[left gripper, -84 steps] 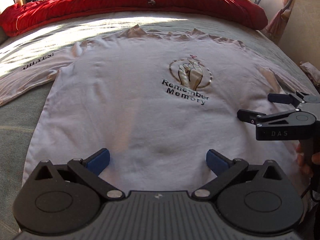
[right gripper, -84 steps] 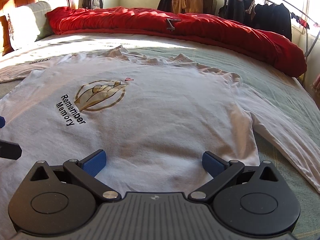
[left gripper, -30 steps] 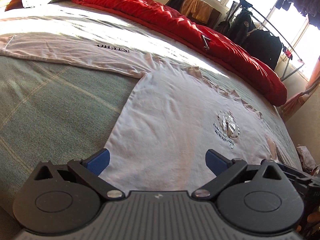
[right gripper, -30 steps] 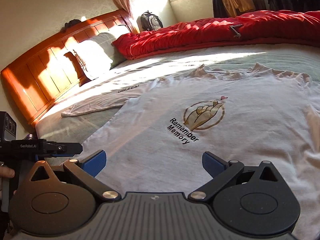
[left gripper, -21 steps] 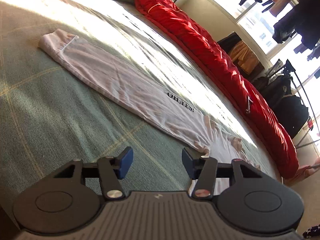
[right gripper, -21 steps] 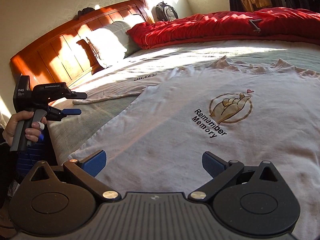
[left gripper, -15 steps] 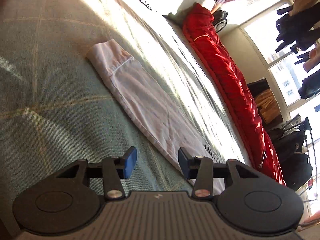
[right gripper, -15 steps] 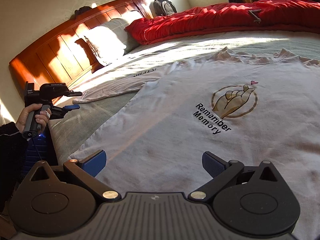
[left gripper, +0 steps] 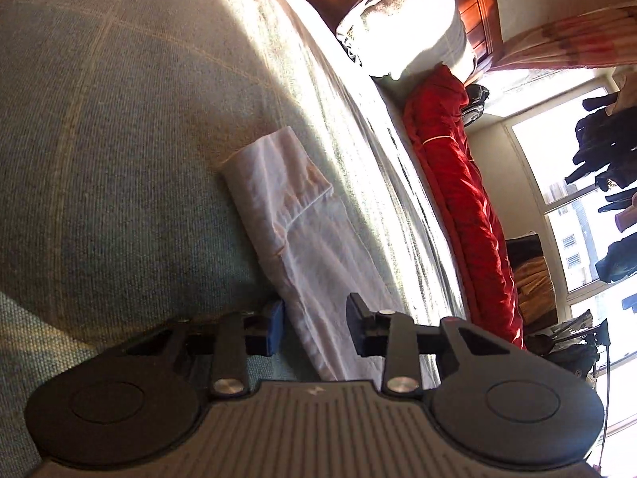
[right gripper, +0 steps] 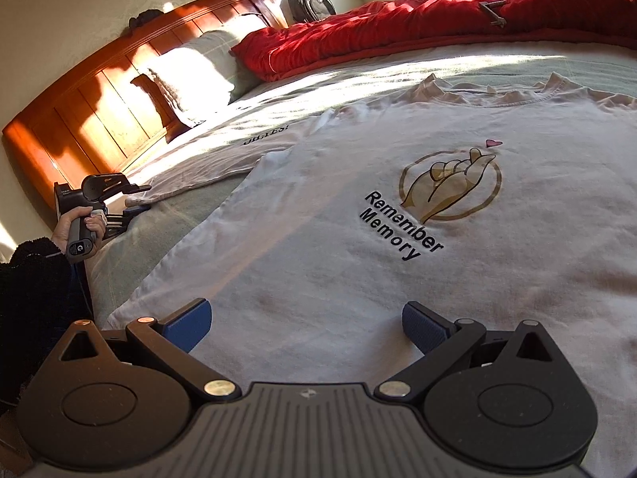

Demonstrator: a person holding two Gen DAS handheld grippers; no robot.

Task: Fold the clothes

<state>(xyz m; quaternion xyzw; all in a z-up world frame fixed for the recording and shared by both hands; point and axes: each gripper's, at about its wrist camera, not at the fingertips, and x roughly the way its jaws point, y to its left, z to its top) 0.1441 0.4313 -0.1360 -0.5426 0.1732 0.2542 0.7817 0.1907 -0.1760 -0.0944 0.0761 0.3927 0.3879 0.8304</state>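
My left gripper [left gripper: 314, 328] sits low over the long white sleeve [left gripper: 294, 235] of the white long-sleeved cotton shirt [right gripper: 398, 239], jaws part-way apart with a gap between them, sleeve edge lying in that gap, nothing clamped. Sleeve cuff lies flat on the grey-green checked bedspread [left gripper: 119, 139], stretched toward the wooden headboard [right gripper: 99, 119]. My right gripper [right gripper: 306, 324] hovers over the shirt's lower body, jaws spread wide, holding nothing. Shirt is spread front-up on the bed, gold hand print and "Remember Memory" lettering [right gripper: 402, 227] showing. Rolled red quilt [right gripper: 438, 20] along the far side, pale pillow [right gripper: 191, 75] by the headboard.
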